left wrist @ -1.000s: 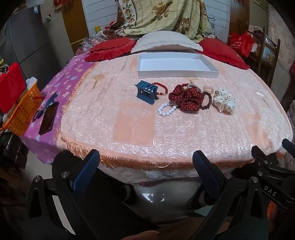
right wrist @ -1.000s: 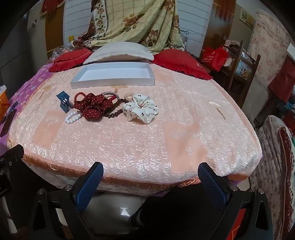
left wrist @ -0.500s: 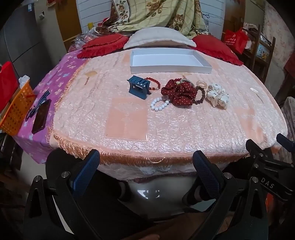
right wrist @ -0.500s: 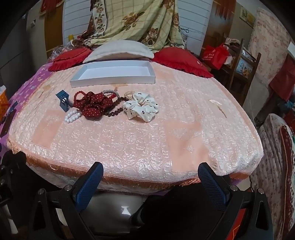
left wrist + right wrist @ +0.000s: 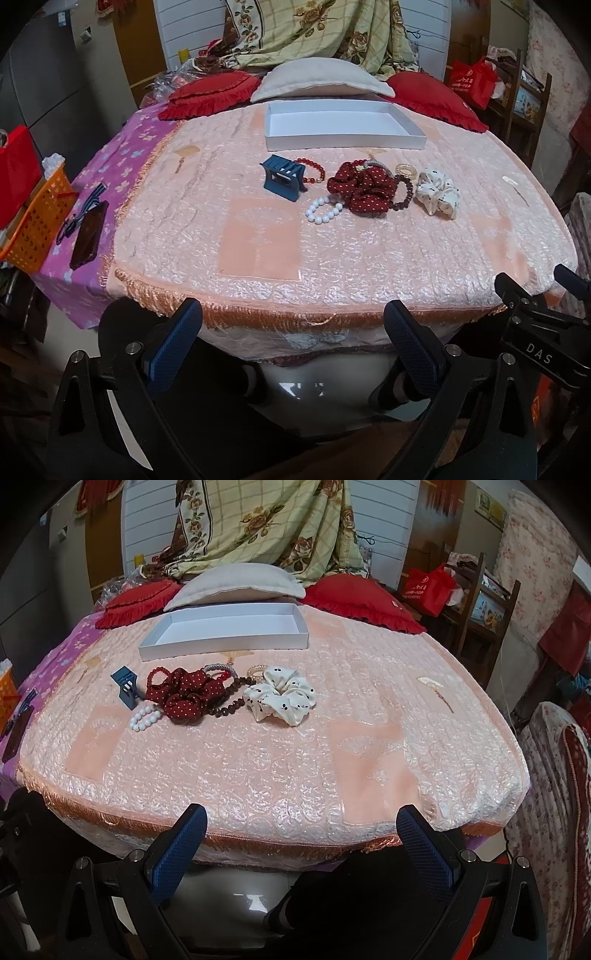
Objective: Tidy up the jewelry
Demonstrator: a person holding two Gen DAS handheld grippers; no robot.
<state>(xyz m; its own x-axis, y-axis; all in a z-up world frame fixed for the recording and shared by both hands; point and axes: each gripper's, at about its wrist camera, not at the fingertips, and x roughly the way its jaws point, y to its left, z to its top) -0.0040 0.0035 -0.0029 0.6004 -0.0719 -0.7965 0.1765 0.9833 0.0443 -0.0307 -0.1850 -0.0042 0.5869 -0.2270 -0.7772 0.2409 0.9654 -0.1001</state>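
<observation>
A white shallow tray [image 5: 345,141] [image 5: 221,645] lies empty at the back of the peach bedspread. In front of it lie a blue hair claw [image 5: 282,178] [image 5: 126,687], a red bead bracelet [image 5: 316,173], a white pearl bracelet [image 5: 324,210] [image 5: 144,717], a dark red dotted scrunchie [image 5: 364,186] [image 5: 186,694], a brown bead bracelet [image 5: 404,194] [image 5: 231,701] and a white scrunchie [image 5: 437,194] [image 5: 282,696]. My left gripper [image 5: 293,334] and right gripper [image 5: 301,834] are both open and empty, below the bed's front edge, well short of the items.
Red cushions [image 5: 210,94] and a grey pillow [image 5: 319,79] sit behind the tray. A phone [image 5: 88,234] lies on the purple sheet at left, beside an orange basket [image 5: 35,221]. A wooden shelf [image 5: 480,605] stands at right.
Both grippers have risen and moved a little toward the bed; the items sit lower and larger in both views. Nothing on the bed has moved.
</observation>
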